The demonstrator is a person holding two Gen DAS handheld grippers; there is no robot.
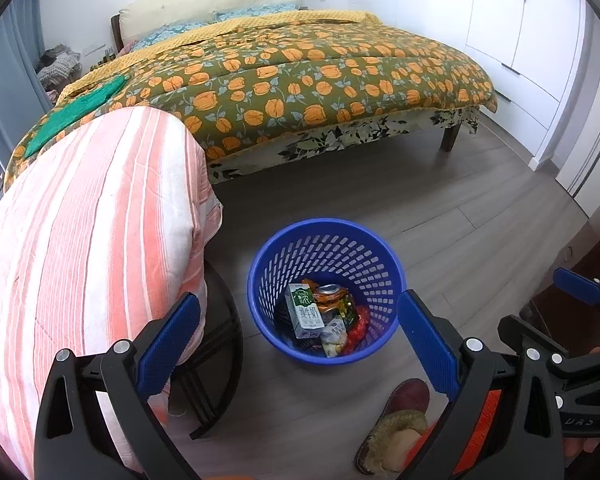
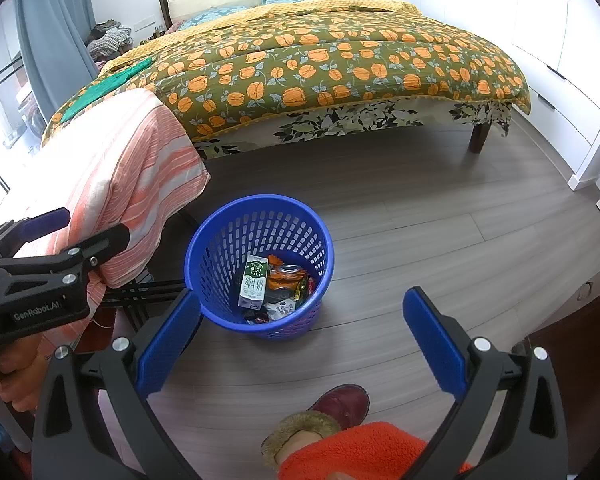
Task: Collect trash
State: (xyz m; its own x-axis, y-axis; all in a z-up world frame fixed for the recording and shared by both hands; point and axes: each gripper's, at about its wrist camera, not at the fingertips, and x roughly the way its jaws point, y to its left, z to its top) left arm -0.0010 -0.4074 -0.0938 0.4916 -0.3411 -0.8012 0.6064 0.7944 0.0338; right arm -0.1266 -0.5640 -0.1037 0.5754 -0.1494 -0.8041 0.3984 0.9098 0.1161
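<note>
A blue perforated waste basket [image 1: 373, 248] [image 2: 220, 224] stands on the wooden floor. Inside lie a white and green milk carton [image 1: 304, 311] [image 2: 254, 281], an orange can and wrappers [image 1: 333, 298] [image 2: 286, 276]. My left gripper [image 1: 300, 340] hovers above and in front of the basket, open and empty; it also shows at the left edge of the right wrist view [image 2: 76, 232]. My right gripper [image 2: 301, 340] is open and empty too, held just right of the basket; its blue pad shows at the right of the left wrist view [image 1: 575, 286].
A small table under a pink striped cloth [image 1: 88, 220] [image 2: 132, 160] stands left of the basket on black legs [image 1: 216, 360]. Behind is a bed with an orange-flowered quilt [image 1: 300, 80] [image 2: 319, 60]. A person's red slipper [image 1: 395, 420] [image 2: 343, 402] is on the floor near me.
</note>
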